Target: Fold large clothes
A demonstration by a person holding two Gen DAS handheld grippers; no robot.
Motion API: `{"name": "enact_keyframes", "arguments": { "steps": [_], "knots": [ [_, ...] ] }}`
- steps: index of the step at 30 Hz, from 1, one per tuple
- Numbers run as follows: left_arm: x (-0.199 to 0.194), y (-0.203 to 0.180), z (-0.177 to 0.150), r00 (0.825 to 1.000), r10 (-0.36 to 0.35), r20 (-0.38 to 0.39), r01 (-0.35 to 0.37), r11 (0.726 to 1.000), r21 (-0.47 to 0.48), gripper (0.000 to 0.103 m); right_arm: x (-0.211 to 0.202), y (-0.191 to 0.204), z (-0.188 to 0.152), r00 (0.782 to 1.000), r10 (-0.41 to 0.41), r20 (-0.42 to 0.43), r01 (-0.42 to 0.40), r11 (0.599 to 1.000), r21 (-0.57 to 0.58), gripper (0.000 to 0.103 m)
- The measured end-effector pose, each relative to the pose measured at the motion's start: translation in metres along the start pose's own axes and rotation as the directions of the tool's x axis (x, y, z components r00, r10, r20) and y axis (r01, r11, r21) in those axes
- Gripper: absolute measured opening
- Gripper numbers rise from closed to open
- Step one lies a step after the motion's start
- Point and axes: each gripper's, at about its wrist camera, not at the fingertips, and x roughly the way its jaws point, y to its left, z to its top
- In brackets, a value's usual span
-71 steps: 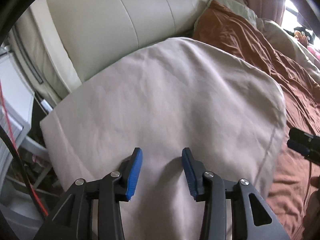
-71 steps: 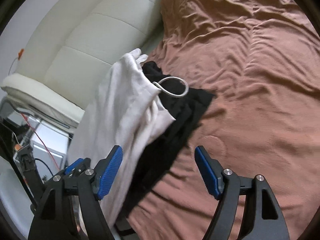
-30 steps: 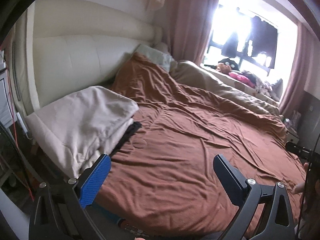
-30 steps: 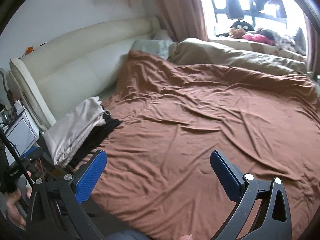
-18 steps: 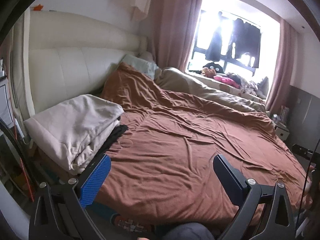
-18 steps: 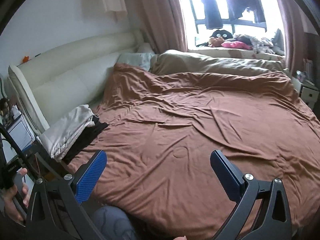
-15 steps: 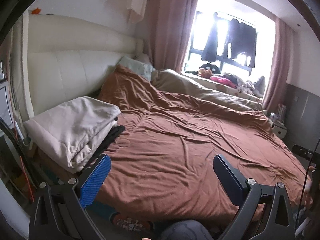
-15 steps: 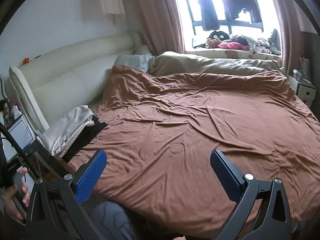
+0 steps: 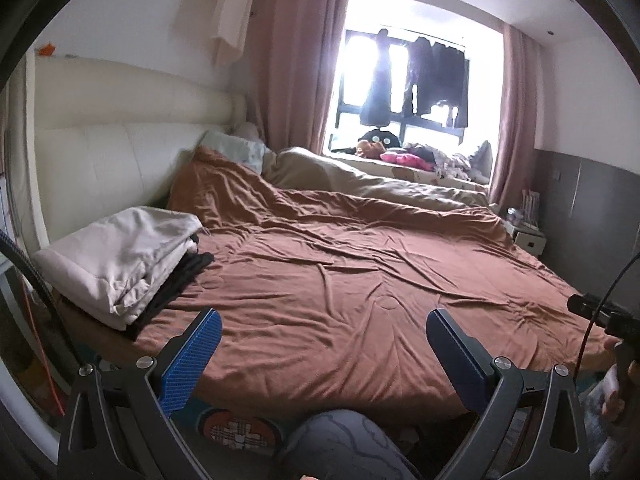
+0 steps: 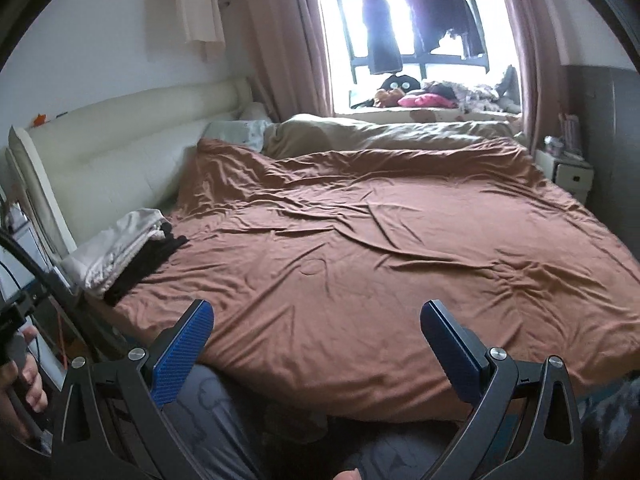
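Note:
A folded cream garment [image 9: 116, 256] lies on a folded black garment [image 9: 176, 284] at the bed's near left corner, by the headboard. The stack also shows in the right wrist view, cream [image 10: 116, 248] over black [image 10: 148, 260]. My left gripper [image 9: 324, 340] is open and empty, held off the foot edge of the bed, well back from the stack. My right gripper [image 10: 316, 332] is open and empty too, held beyond the bed's edge.
A brown duvet [image 9: 360, 272] covers the wide bed. A cream padded headboard [image 9: 112, 152] runs along the left. A beige blanket [image 10: 380, 132] and pillow lie by the window. A white nightstand [image 10: 568, 176] stands far right. The person's knee [image 9: 340, 444] is below.
Both grippers have pulled back and up from the folded stack, opened wide, and now look over the whole bed. The cream garment stays on the black one.

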Motion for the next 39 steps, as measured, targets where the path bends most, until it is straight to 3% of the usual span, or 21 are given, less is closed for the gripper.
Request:
{"name": "enact_keyframes", "arguments": {
  "steps": [10, 39],
  "knots": [
    [-0.001, -0.015, -0.015, 0.999, -0.037, -0.021, 0.037, 0.999, 0.026, 0.103, -0.007, 0.005, -0.018, 0.999, -0.017, 0.039, 0.016, 1.0, 0.016, 0.103],
    [-0.017, -0.023, -0.006, 0.999, -0.034, 0.022, 0.033, 0.998, 0.044, 0.103, -0.01, 0.0, -0.028, 0.997, -0.028, 0.068, 0.026, 0.999, 0.029, 0.103]
  ]
}}
